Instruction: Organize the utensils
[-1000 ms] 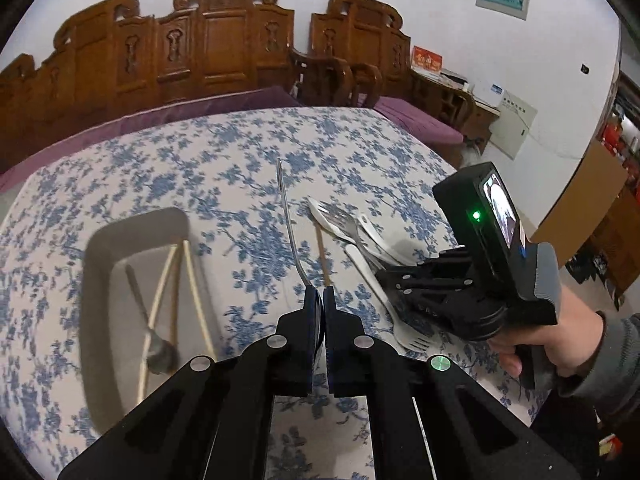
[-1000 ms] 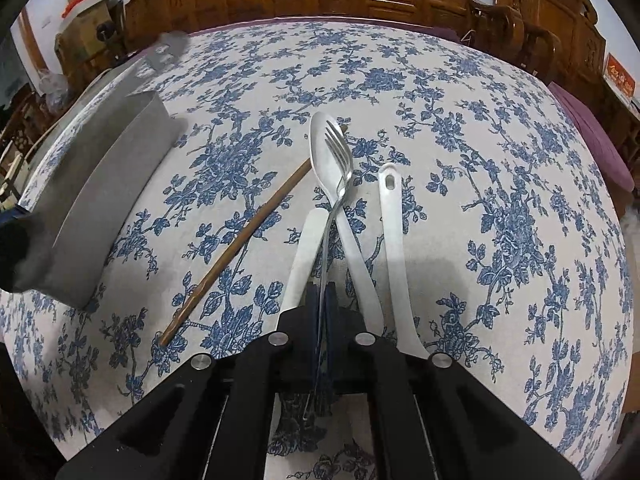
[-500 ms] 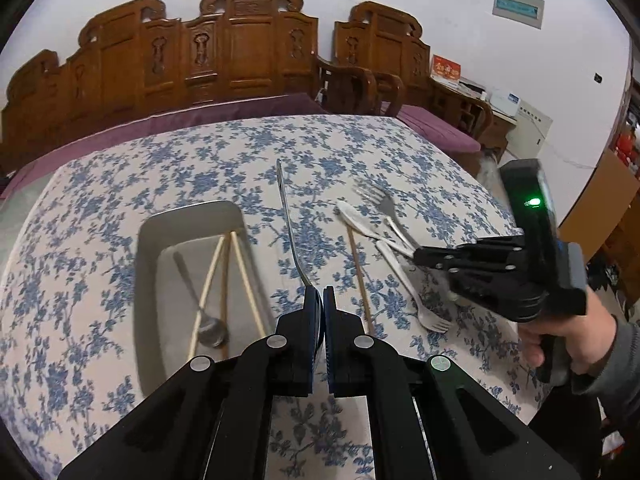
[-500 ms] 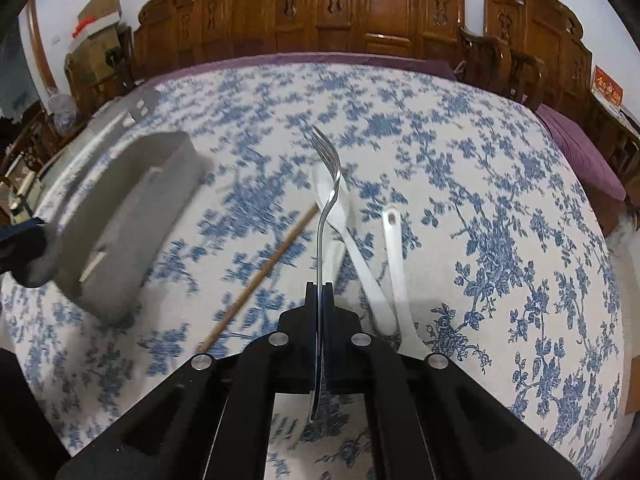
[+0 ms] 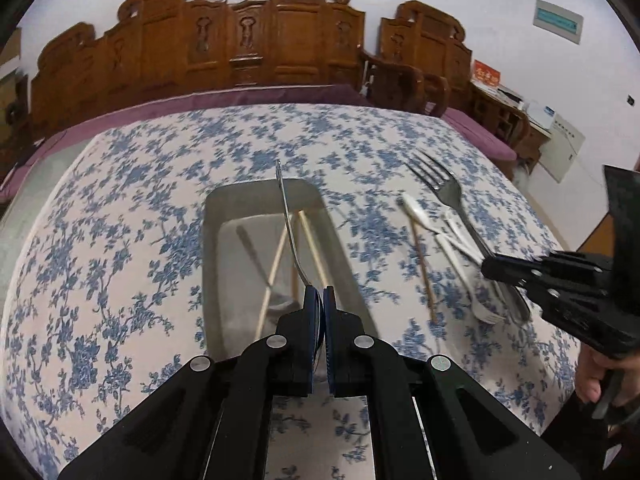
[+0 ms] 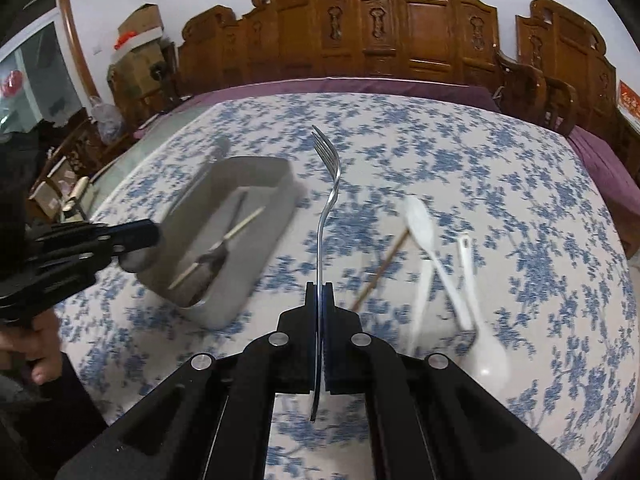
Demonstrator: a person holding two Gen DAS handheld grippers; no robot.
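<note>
My left gripper (image 5: 320, 298) is shut on a metal spoon (image 5: 289, 224) whose handle points forward, held above the near end of the grey tray (image 5: 212, 264). The tray holds chopsticks (image 5: 276, 268) and a metal spoon (image 5: 256, 258). My right gripper (image 6: 320, 292) is shut on a metal fork (image 6: 328, 184), tines forward, lifted above the tablecloth just right of the tray (image 6: 264, 256). It also shows in the left wrist view (image 5: 490, 268), with the fork (image 5: 444, 188). White plastic spoons (image 6: 424, 224) and a brown chopstick (image 6: 380, 268) lie on the cloth.
The table has a blue floral cloth (image 5: 120, 240). A white plastic fork (image 5: 480, 308) lies with the loose utensils on the right. Carved wooden chairs (image 5: 256, 48) with purple cushions stand beyond the far edge. Cabinets and boxes (image 6: 136, 40) stand at the left.
My right gripper lifted the fork off the utensil pile and moved left toward the tray. My left gripper carried its spoon left until it came over the tray.
</note>
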